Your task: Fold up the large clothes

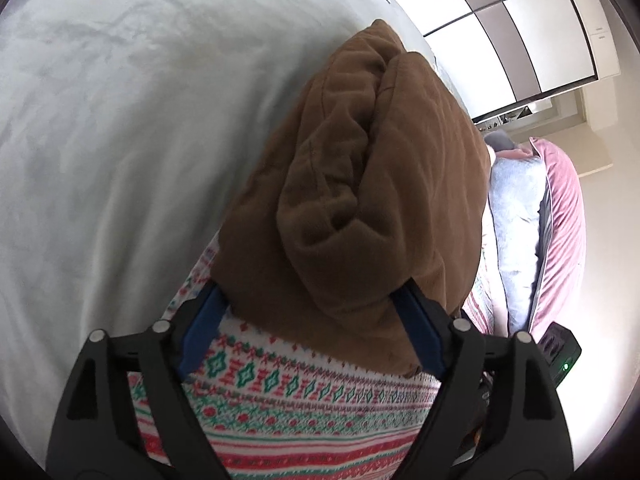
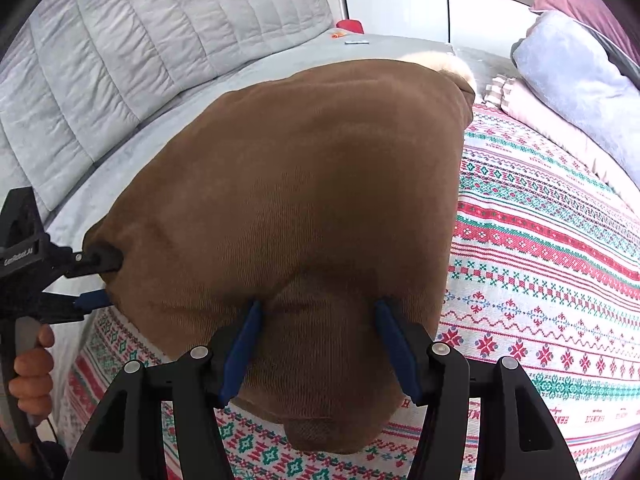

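The brown corduroy garment [image 2: 304,200] lies on the patterned blanket [image 2: 540,240], spreading onto the grey bed cover [image 2: 132,168] at its left edge, bunched into a thick folded bundle with a pale fleece lining [image 2: 436,62] peeking out at the far end. The right gripper [image 2: 316,344] has its blue fingers [image 2: 244,344] on either side of the near edge of the cloth, pinching a thick wad between them; the jaws stand fairly wide only because the fabric fills the gap. The left gripper [image 2: 100,280], seen from the right wrist camera, bites the left corner of the same near edge, and its own view shows its blue fingers [image 1: 416,332] clamped around a rolled mass of corduroy [image 1: 352,184]. So both tongs hold one edge, its long axis running left to right between them, with the rest of the garment stretching straight away from them toward the grey pillow [image 2: 580,92] and pink pillow [image 2: 584,12]. The next fold likely turns on carrying this held edge forward, over the body, toward the far fleece end; neither hand is clearly nearer, so both would need to travel together to keep the edge straight
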